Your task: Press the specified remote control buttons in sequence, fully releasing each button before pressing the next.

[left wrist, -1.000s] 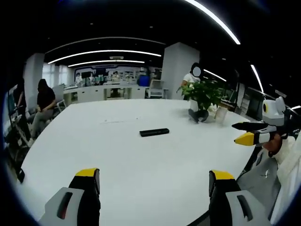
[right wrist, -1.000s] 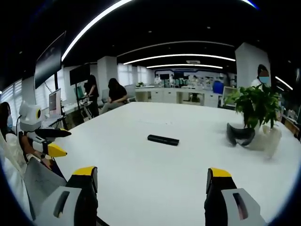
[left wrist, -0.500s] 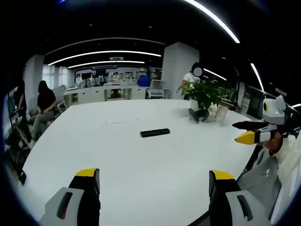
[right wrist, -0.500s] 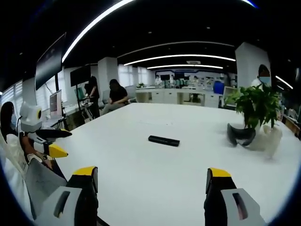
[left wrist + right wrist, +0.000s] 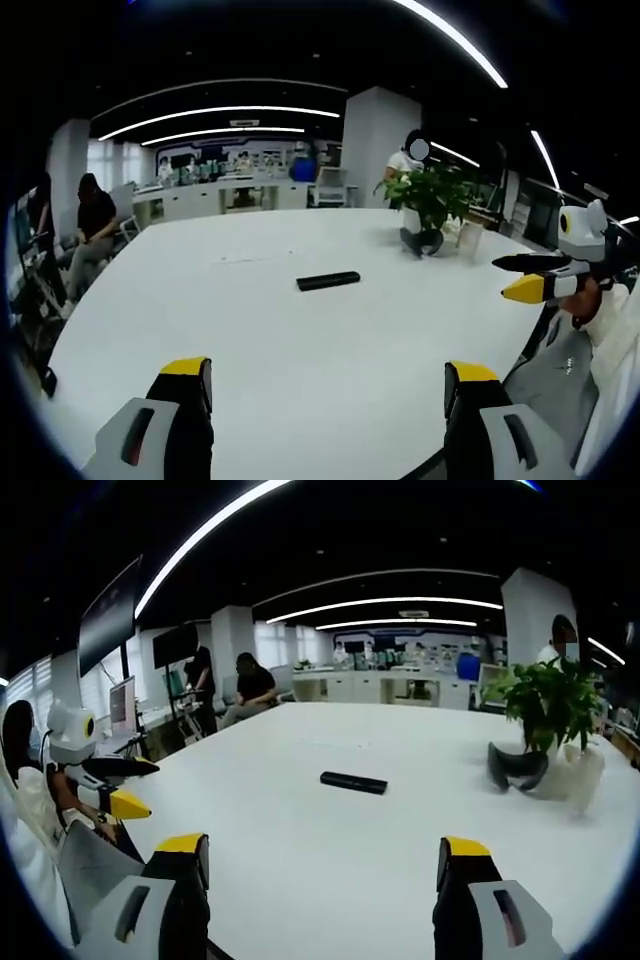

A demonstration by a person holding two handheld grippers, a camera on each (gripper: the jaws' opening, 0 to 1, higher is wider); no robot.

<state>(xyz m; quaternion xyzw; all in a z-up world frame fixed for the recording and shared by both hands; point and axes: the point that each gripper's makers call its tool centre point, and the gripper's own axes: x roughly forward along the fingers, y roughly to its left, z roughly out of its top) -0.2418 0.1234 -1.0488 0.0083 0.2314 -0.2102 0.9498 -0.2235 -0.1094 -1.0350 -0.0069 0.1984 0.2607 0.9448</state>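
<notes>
A slim black remote control (image 5: pixel 328 281) lies flat near the middle of a large white table (image 5: pixel 250 340); the right gripper view has the same remote (image 5: pixel 353 781) ahead. My left gripper (image 5: pixel 326 385) is open, well short of the remote, with nothing between its yellow-tipped jaws. My right gripper (image 5: pixel 322 863) is also open and empty, likewise short of the remote. The right gripper (image 5: pixel 535 277) enters the left gripper view at the right edge. The left gripper (image 5: pixel 110 785) enters the right gripper view at the left edge.
A potted green plant (image 5: pixel 432 205) with a dark object at its foot stands at the table's far right; the plant (image 5: pixel 548 705) also stands right in the right gripper view. People sit past the table's far left edge (image 5: pixel 95 220). A person's sleeve (image 5: pixel 600 350) is at the right.
Both views have shifted only slightly; the remote lies where it was and both grippers stay open.
</notes>
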